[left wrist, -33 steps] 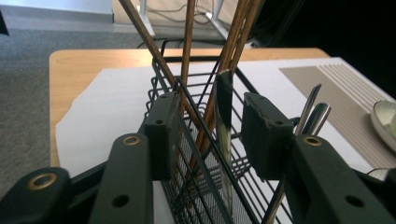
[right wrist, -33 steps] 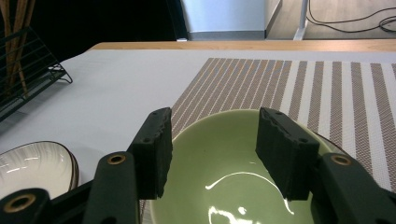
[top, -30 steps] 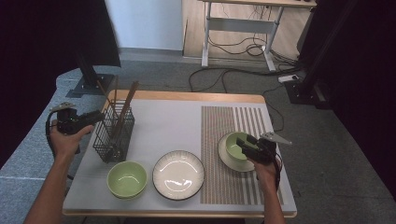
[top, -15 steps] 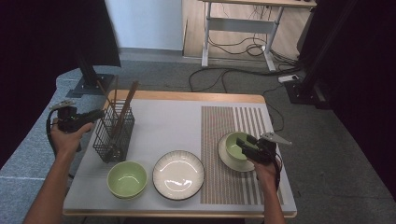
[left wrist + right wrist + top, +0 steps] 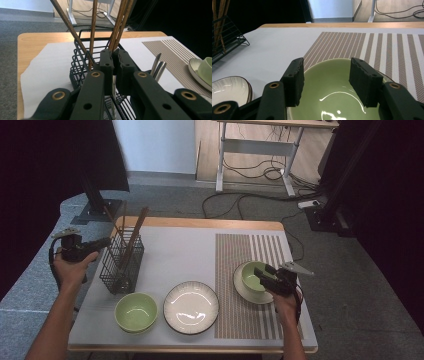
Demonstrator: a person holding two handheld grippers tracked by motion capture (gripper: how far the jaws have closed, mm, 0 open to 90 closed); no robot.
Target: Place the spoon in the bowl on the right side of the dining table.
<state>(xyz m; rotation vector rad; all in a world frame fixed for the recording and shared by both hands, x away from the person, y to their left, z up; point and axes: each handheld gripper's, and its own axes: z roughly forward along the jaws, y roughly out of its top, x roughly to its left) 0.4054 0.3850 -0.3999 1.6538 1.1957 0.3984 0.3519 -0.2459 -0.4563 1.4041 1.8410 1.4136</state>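
Note:
A black wire basket [image 5: 122,265] [image 5: 77,67] stands at the table's left with brown chopsticks [image 5: 136,230] [image 5: 120,22] leaning in it. My left gripper [image 5: 106,242] [image 5: 114,56] is at the basket's left rim. Its jaws have just been closing and now stand almost together, and a thin silver handle [image 5: 113,85] shows in the slit between them. My right gripper [image 5: 262,272] [image 5: 325,80] hovers open over a green bowl [image 5: 250,277] [image 5: 332,100], one pad on each side above its hollow without pressing it. That bowl rests on a saucer [image 5: 239,286].
A second green bowl [image 5: 136,312] and a white plate [image 5: 191,306] [image 5: 229,87] sit near the front edge. A brown striped mat [image 5: 240,255] covers the right half. Two more silver utensils [image 5: 157,65] stick out of the basket. Desk legs and cables lie beyond the table.
The left gripper's jaws have drawn together at the basket's rim. Both hands have kept their places, and the right gripper stands as before over the bowl.

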